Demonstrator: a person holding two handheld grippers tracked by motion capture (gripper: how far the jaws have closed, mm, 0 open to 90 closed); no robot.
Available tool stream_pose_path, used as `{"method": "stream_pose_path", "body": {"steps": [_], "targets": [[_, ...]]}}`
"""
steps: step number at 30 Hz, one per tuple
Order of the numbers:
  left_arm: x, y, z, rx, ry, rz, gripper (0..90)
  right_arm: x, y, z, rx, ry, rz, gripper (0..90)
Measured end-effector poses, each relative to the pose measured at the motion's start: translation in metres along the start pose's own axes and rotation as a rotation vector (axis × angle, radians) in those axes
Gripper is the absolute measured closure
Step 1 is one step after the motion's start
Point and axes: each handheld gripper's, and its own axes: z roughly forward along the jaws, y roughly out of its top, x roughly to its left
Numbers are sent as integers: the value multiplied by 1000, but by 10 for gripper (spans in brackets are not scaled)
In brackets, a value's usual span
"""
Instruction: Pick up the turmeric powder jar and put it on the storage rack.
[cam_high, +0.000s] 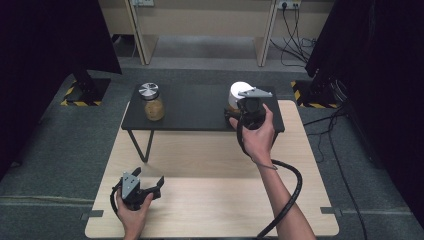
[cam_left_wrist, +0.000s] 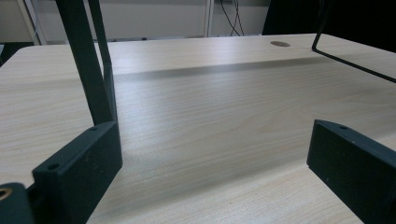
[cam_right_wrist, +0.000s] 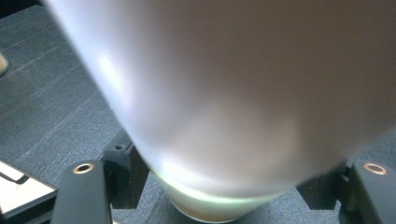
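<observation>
A frosted white cup (cam_high: 237, 90) stands at the right end of a low black shelf (cam_high: 195, 107). My right gripper (cam_high: 244, 101) reaches it from the near side. In the right gripper view the cup (cam_right_wrist: 233, 93) sits between the jaws of the right gripper (cam_right_wrist: 224, 186), which press on both sides of its lower part; its base rests on the shelf (cam_right_wrist: 56, 102). A glass jar (cam_high: 154, 107) with a silver lid and brown contents stands at the shelf's left end. My left gripper (cam_high: 149, 176) lies open on the wooden table (cam_high: 210, 195) at the front left, and the left gripper (cam_left_wrist: 215, 154) holds nothing.
The black shelf stands on thin metal legs (cam_left_wrist: 88, 70) on the wooden table; another wire leg (cam_left_wrist: 345, 58) is at the far right. A round cable hole (cam_left_wrist: 280, 44) sits near the table's far edge. Cables (cam_high: 295, 35) trail on the floor behind.
</observation>
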Motion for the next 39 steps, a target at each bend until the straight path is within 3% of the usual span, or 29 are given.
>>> {"method": "stream_pose_path", "body": {"steps": [24,29,33,39], "targets": [[1,0,0,0,-3,-4,22,2,-9,6,-35,-10,10,302],[1,0,0,0,-2,-3,22,4,-12,3,-54,-21,16,128],[0,0,0,0,-1,-1,22,11,-16,-1,-70,-45,8,44],[0,0,0,-1,-1,1,22,15,-28,-12,-97,-47,-17,16]]}}
